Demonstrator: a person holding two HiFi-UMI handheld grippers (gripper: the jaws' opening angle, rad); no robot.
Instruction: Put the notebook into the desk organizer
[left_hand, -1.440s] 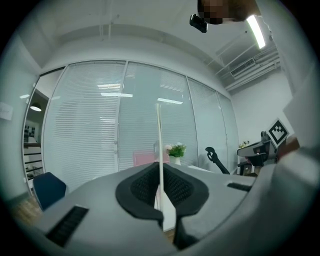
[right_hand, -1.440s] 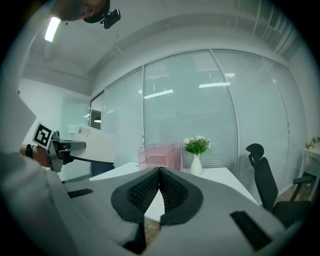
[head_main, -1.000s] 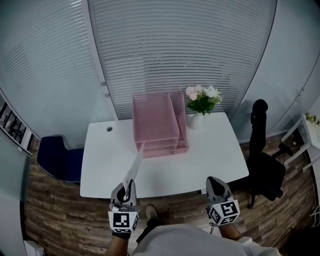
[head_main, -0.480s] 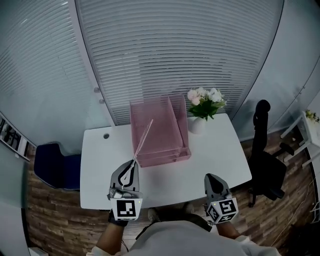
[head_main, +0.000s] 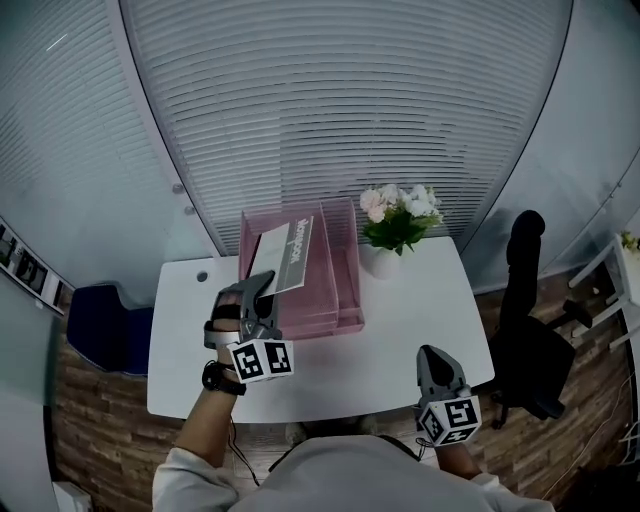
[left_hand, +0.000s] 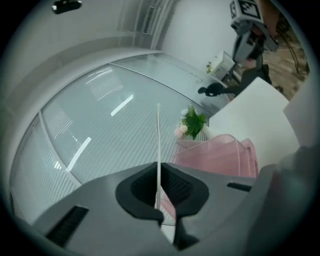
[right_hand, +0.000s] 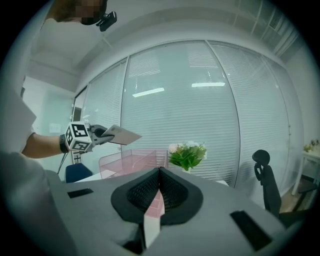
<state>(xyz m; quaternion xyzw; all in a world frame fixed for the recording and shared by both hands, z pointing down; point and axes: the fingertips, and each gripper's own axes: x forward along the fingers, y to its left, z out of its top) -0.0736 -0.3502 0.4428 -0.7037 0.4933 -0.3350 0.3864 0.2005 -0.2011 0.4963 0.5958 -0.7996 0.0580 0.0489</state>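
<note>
- The white desk (head_main: 420, 310) fills the middle of my head view. Against the earlier frames it sits a little lower and nearer, as I have stepped in towards it.
- The pink desk organizer (head_main: 338, 270) stands at the desk's far edge, at 12 o'clock from me, with the flowers (head_main: 398, 218) just beside it at its 3 o'clock. Neither has moved on the desk.
- The notebook (head_main: 285, 255) is the main change. A second ago it stood edge-on as a thin sliver above the desk's near edge. Now it is rolled nearly flat, cover up, and hangs over the left half of the organizer's top tray without resting on anything. I judge the carry is nearly done, and what remains is lowering or sliding it into a tray and letting go.
- My left gripper (head_main: 262, 285) has travelled from the desk's near edge towards 12 o'clock and is now over the desk, just short of the organizer's front. Its jaws are pinched almost fully closed on the notebook's near corner, and in the left gripper view the notebook shows as one thin white line between the pads.
- My right gripper (head_main: 432, 352) sits at 5 o'clock by the desk's near edge, well apart from the organizer. Its jaws are closed together on nothing, as in the earlier frames.
</note>
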